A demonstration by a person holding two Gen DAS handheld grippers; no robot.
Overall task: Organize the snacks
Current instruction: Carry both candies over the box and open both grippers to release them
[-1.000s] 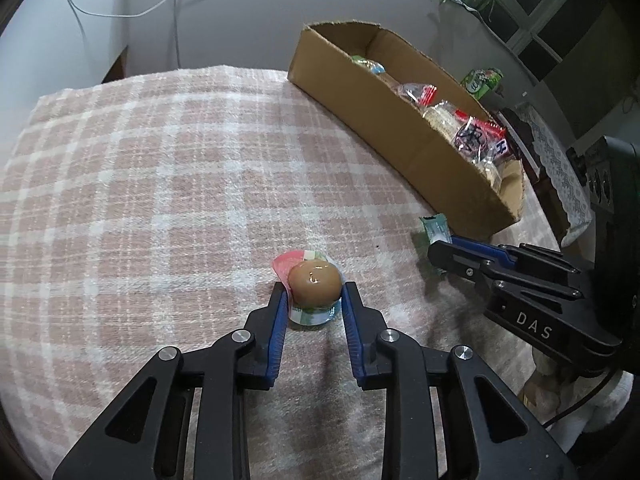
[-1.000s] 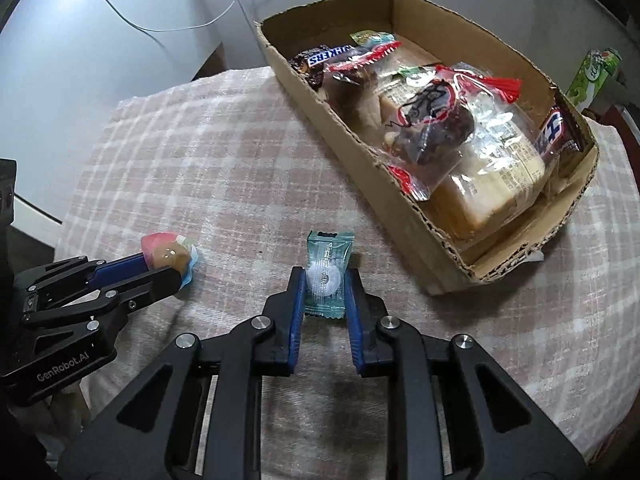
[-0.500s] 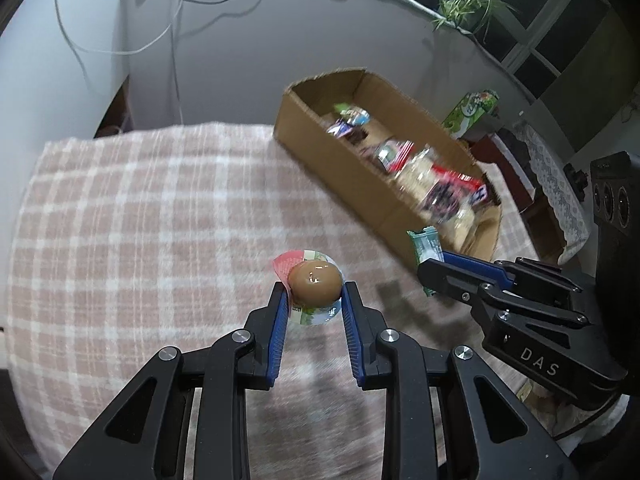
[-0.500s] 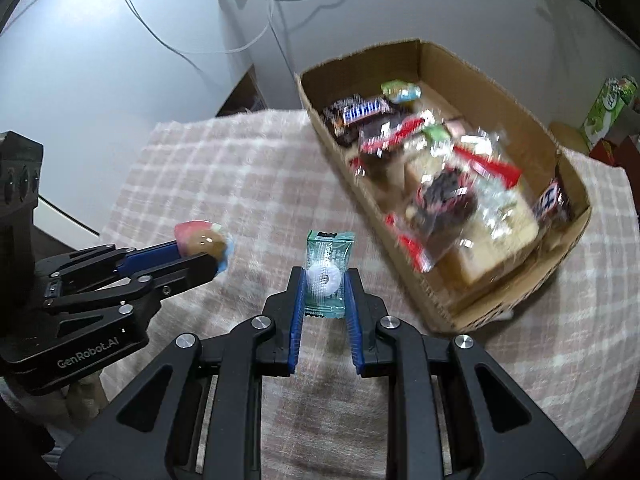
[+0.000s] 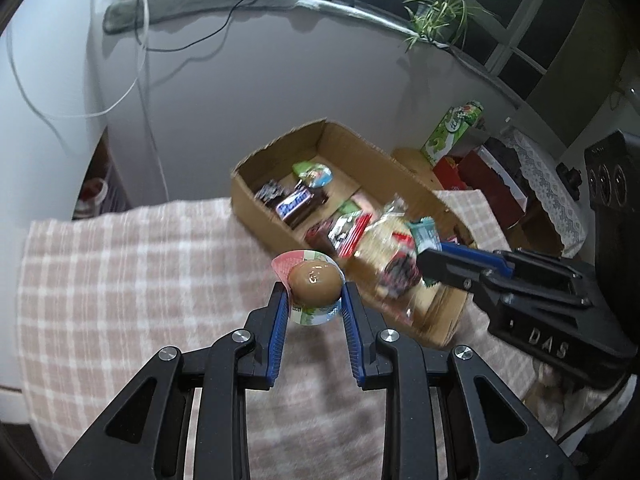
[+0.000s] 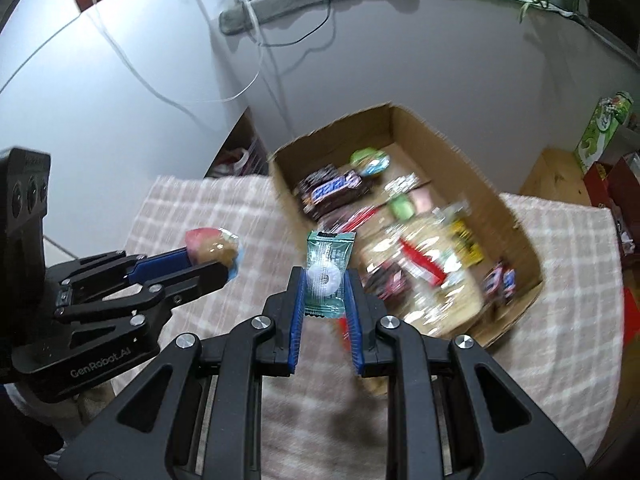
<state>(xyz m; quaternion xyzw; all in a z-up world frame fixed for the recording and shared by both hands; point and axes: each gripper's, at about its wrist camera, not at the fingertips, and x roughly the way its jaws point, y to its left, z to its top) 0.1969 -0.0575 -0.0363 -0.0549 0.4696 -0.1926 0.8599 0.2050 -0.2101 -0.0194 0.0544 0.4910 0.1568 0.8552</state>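
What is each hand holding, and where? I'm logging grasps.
Left tongs pinch a jelly cup by its sides; right tongs pinch a green candy wrapper by its side edges.

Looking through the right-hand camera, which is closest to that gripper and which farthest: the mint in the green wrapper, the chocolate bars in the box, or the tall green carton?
1. Mint: clamped in the right gripper itself.
2. Chocolate bars: ahead, at the far left end of the cardboard box.
3. Green carton: far right, beyond the box and off the checked tablecloth.
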